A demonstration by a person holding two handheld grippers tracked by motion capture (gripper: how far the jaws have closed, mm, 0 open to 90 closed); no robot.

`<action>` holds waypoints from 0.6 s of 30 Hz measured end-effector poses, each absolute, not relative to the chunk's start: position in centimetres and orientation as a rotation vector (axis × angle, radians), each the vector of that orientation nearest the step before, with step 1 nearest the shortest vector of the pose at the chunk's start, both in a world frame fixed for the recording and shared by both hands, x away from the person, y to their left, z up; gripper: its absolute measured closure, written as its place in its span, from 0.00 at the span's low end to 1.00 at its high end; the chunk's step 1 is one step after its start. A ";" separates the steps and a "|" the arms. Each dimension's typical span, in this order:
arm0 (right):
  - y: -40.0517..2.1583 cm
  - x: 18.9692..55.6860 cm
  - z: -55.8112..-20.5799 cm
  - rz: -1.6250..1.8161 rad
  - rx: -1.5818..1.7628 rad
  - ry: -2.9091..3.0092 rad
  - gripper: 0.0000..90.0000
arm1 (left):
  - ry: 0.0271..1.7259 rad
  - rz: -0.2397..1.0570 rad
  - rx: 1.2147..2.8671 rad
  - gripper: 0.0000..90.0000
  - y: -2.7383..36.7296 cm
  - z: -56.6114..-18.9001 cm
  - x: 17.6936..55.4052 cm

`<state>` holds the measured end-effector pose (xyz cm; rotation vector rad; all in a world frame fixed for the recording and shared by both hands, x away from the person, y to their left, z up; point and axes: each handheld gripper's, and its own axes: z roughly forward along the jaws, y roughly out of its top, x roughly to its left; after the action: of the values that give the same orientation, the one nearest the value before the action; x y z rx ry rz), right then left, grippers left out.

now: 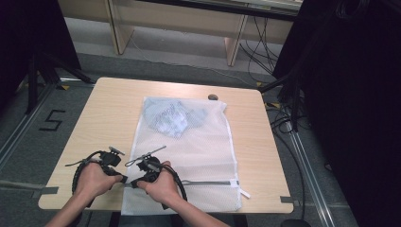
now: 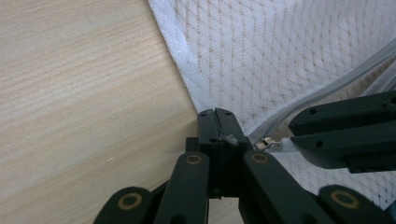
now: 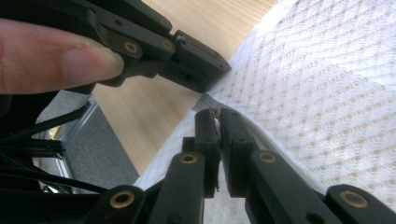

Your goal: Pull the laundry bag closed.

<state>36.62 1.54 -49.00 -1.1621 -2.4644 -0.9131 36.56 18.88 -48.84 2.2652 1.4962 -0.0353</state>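
Two black grippers meet at the near-left corner of the white mesh laundry bag (image 1: 189, 146) on the light wooden table (image 1: 104, 113). The left gripper (image 2: 219, 135) is clamped on the bag's edge; the right gripper (image 3: 218, 119) pinches the small metal zipper pull (image 2: 267, 143), mostly hidden. Folded pale-blue clothing (image 1: 172, 116) inside carries unreadable print.

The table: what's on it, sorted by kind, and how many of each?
White mesh laundry bag, with its zipper: 1
Light blue garment inside the bag: 1
Small dark round object near the far edge: 1
Hand-held grippers: 2, left gripper and right gripper
Total: 5
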 end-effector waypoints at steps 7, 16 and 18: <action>1.3 36.6 -48.9 -0.922 -1.135 -2.500 0.97 | 1.477 -0.033 2.279 1.00 19.0 -48.8 36.6; 0.9 36.2 -48.5 -0.931 -1.157 -2.534 0.97 | 1.482 -0.036 2.277 1.00 19.0 -48.8 36.6; 0.8 36.1 -48.4 -0.934 -1.143 -2.543 0.97 | 1.481 -0.035 2.277 1.00 19.0 -48.9 36.7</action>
<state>36.15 0.82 -48.44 -1.1428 -2.5430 -0.9337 36.66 19.02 -48.85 2.2773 1.4806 -0.0347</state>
